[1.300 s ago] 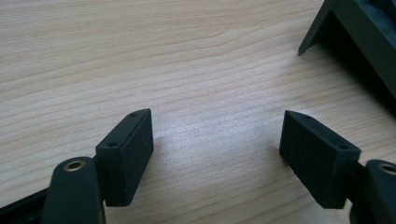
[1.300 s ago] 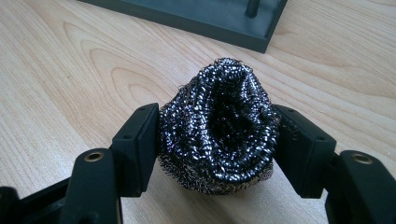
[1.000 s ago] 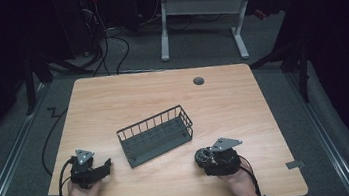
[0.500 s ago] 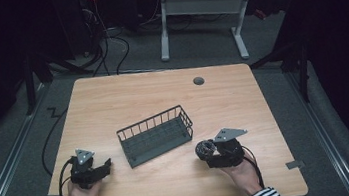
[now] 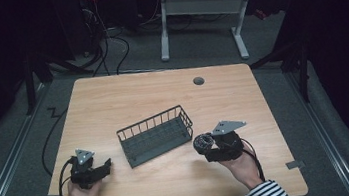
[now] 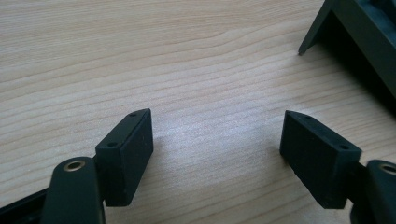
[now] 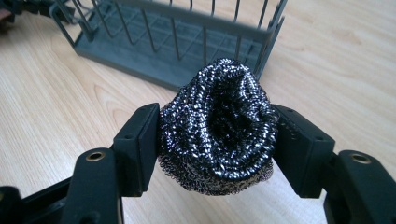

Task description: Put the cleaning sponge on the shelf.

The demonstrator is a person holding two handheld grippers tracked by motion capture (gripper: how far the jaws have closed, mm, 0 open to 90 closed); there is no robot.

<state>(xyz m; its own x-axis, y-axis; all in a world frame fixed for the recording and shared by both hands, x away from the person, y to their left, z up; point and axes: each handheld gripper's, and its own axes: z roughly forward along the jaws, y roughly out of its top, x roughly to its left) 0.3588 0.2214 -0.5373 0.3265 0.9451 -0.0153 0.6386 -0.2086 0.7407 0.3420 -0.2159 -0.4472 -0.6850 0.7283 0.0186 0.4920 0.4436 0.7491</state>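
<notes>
My right gripper [image 5: 202,144] has come up off the table [image 5: 161,92] since a second ago, clamped on the steel scrubber [image 7: 217,126] just beside the wire basket [image 5: 155,135]. Left gripper [image 6: 217,151] sits open, idle. Next I'd carry the scrubber over the rim and drop it in.

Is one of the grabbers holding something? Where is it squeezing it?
Yes. The right gripper holds a shiny metal scouring pad, its jaws pressing the pad's two opposite sides. The left gripper is open over the table, holding nothing.
</notes>
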